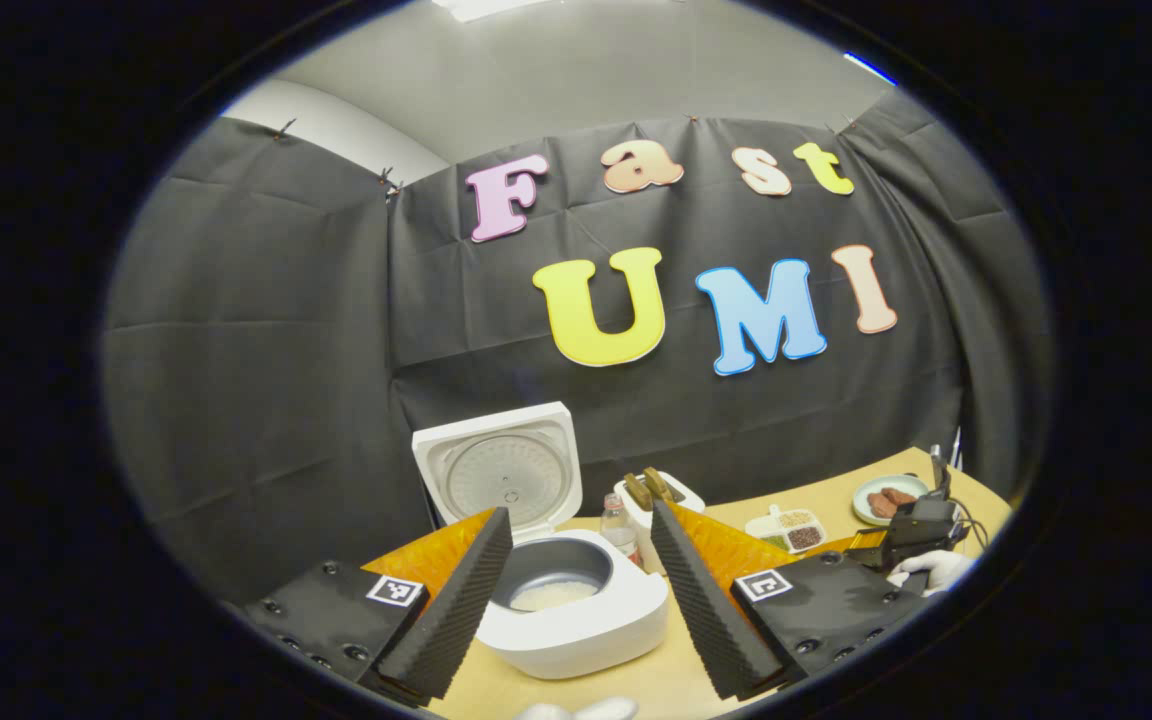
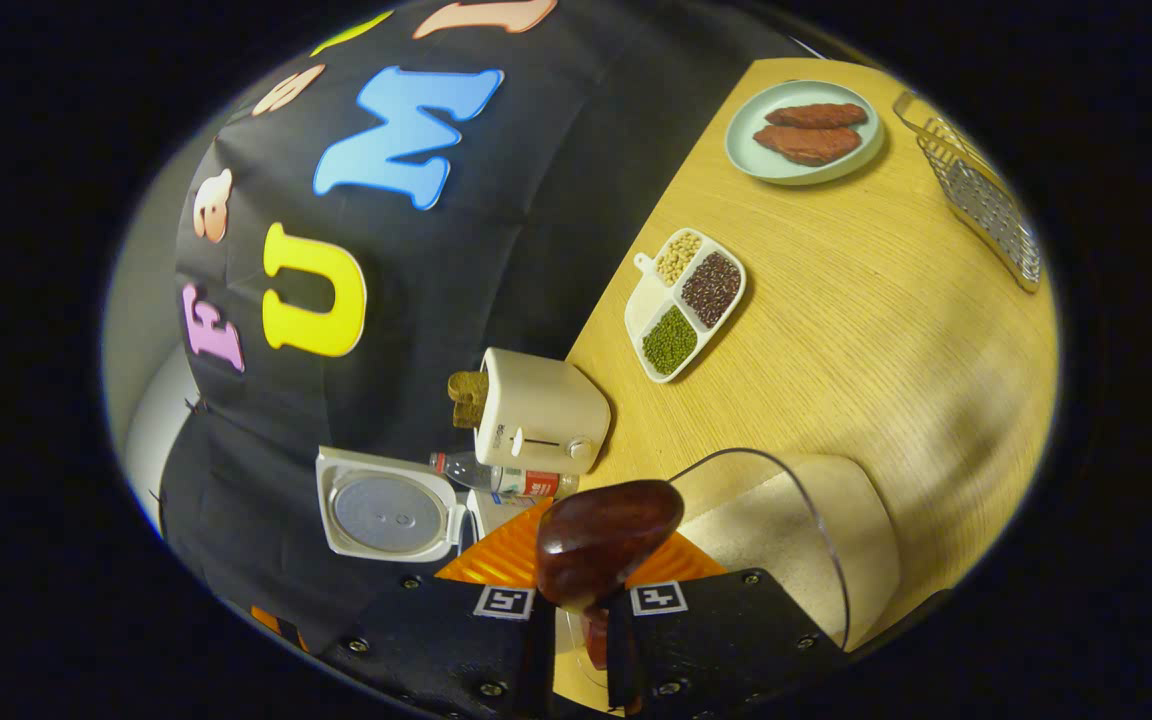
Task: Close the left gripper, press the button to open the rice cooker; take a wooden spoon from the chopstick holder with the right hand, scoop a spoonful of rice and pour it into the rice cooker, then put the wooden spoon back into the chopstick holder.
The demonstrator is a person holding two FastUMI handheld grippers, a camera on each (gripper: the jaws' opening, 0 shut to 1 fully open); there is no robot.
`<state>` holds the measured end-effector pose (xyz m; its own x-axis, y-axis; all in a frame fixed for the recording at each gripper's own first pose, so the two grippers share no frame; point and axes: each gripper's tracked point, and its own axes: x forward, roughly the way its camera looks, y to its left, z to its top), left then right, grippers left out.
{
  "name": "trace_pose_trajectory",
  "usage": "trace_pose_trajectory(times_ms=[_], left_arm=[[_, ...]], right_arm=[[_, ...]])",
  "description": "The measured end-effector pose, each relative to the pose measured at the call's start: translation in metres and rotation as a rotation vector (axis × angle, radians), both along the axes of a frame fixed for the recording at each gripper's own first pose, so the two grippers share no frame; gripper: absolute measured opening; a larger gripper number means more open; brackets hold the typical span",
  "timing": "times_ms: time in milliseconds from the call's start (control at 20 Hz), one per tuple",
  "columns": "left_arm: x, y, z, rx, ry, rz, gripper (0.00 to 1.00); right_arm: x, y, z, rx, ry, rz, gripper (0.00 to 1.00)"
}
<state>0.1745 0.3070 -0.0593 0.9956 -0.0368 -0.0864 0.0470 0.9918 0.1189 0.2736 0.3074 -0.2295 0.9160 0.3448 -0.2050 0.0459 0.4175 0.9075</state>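
Observation:
The white rice cooker (image 1: 576, 610) stands open, its lid (image 1: 501, 470) tipped up and white rice lying in the grey inner pot (image 1: 551, 580). My left gripper (image 1: 581, 515) is open, its two ribbed fingers framing the cooker from above and in front. In the right gripper view my right gripper (image 2: 581, 610) is shut on the handle of a dark wooden spoon (image 2: 606, 540). The spoon's glossy bowl hangs by the rim of a clear container of rice (image 2: 786, 530). Whether the spoon carries rice I cannot tell. The cooker's open lid (image 2: 386, 515) shows to the left.
A white toaster (image 2: 541, 410) with bread and a small bottle (image 2: 506, 480) stand by the cooker. A divided dish of beans (image 2: 686, 300), a plate of meat (image 2: 804, 130) and a wire basket (image 2: 986, 195) lie on the wooden table (image 2: 886, 330). A gloved hand (image 1: 931, 570) holds the other gripper.

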Motion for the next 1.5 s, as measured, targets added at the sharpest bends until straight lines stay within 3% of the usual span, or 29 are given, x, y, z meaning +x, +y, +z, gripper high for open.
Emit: trace_pose_trajectory(times_ms=[150, 550, 850, 1150, 1450, 1500], left_arm=[[0.000, -0.008, 0.002, 0.003, -0.007, -0.011, 0.99], [0.004, -0.010, 0.004, 0.002, -0.017, -0.014, 0.99], [-0.002, 0.007, 0.007, -0.015, -0.039, 0.008, 0.97], [-0.011, 0.033, -0.008, -0.012, -0.043, 0.042, 0.96], [-0.018, 0.052, -0.032, -0.049, -0.015, 0.058, 0.96], [-0.018, 0.058, -0.033, -0.058, -0.012, 0.068, 0.96]], right_arm=[[-0.006, -0.017, -0.002, 0.106, 0.010, -0.021, 0.21], [-0.014, -0.031, 0.014, 0.111, 0.003, -0.051, 0.21], [-0.014, -0.020, 0.054, 0.070, -0.030, -0.032, 0.21], [-0.003, 0.020, 0.111, 0.051, -0.067, 0.012, 0.21], [0.023, 0.096, 0.151, 0.036, -0.081, 0.082, 0.20], [0.028, 0.112, 0.153, 0.028, -0.076, 0.097, 0.24]])
